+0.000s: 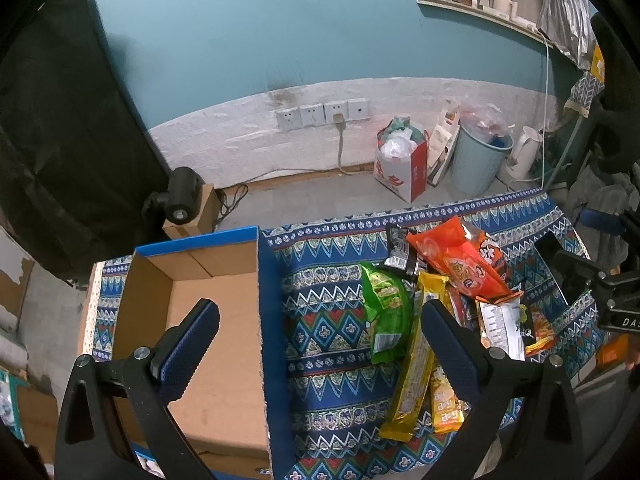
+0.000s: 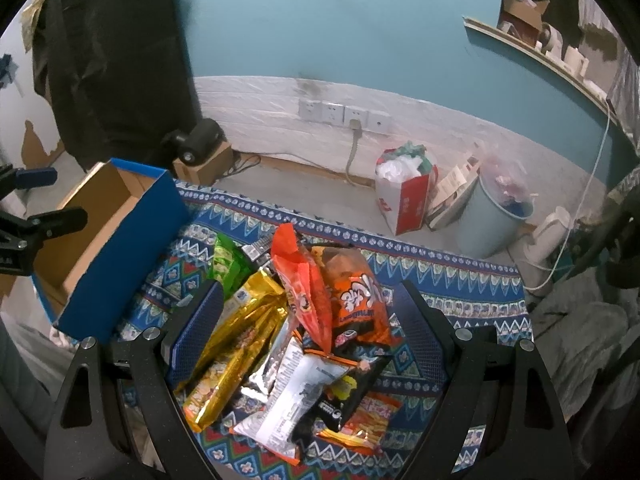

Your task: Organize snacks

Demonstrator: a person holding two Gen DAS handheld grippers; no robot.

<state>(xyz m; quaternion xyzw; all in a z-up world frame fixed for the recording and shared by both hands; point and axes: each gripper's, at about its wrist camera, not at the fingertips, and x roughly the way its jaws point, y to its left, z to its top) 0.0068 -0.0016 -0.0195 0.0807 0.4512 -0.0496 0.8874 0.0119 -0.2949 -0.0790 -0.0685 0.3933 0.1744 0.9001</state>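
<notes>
**A:** where's the snack pile (image 2: 288, 332) sitting?

**B:** heaped on the patterned blue cloth (image 1: 332, 332), just right of the blue cardboard box (image 1: 208, 320). Green bag (image 1: 386, 306) is nearest the box, long gold packs (image 2: 236, 344) beside it, orange bags (image 2: 360, 300) on top.

**A:** and the claws?

**B:** both spread wide, holding nothing. Right gripper (image 2: 312, 332) hovers over the pile, left gripper (image 1: 320, 344) straddles the box's near wall. Trash bin (image 1: 480, 160) and red-white bag (image 1: 400, 168) by the wall behind.

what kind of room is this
Probably a lived-in home room, maybe a bedroom or storeroom: a patterned cloth with a snack pile, a full bin and kettle on the floor, and wall sockets.
</notes>
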